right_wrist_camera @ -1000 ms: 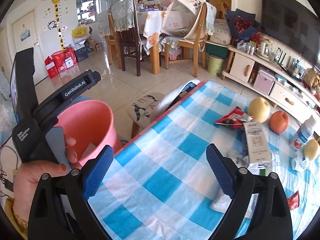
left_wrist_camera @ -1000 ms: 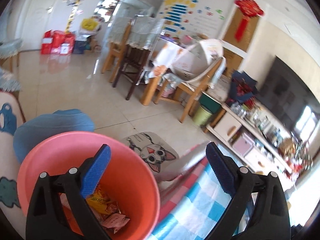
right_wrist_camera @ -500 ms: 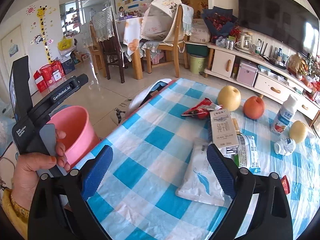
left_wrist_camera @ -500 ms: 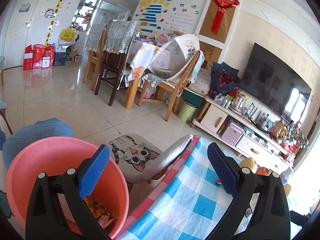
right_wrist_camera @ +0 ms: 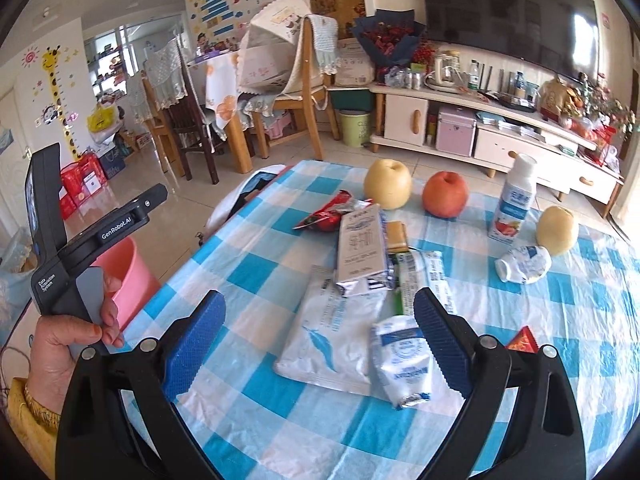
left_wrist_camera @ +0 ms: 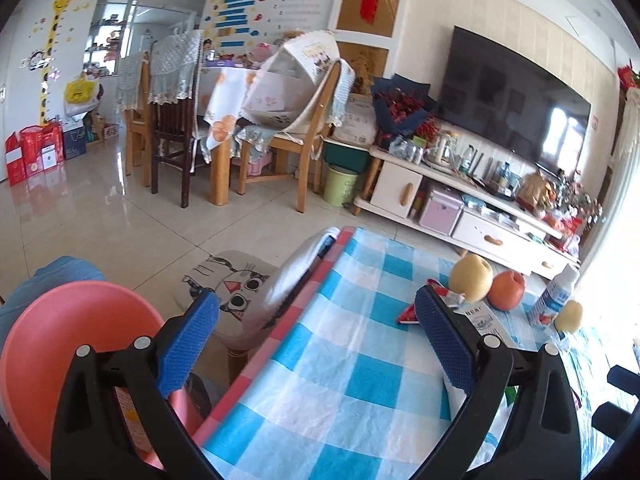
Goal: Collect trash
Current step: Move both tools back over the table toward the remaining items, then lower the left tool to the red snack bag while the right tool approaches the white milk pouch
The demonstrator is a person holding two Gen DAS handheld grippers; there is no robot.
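Wrappers lie scattered on the blue-checked tablecloth (right_wrist_camera: pixel 256 264): a flat white pouch (right_wrist_camera: pixel 334 338) with a blue feather mark, a crumpled white-and-blue packet (right_wrist_camera: pixel 402 362) overlapping its right edge, a silver carton-shaped pack (right_wrist_camera: pixel 362 248) beyond them, and a red wrapper (right_wrist_camera: pixel 326 216) farther back near a yellow pear (right_wrist_camera: pixel 388 184). The right gripper (right_wrist_camera: pixel 320 344) hangs above the pouch and packet with its blue pads spread wide, holding nothing. The left gripper (left_wrist_camera: pixel 316 340) is likewise spread and empty, poised over the table's near edge. Only the right view shows the left hand (right_wrist_camera: pixel 76 328) wrapped around that tool's handle, beside the pink bin (right_wrist_camera: pixel 128 276). The left view looks down into the pink bin (left_wrist_camera: pixel 60 340) below the table edge, where something printed, perhaps a wrapper, shows behind the finger.
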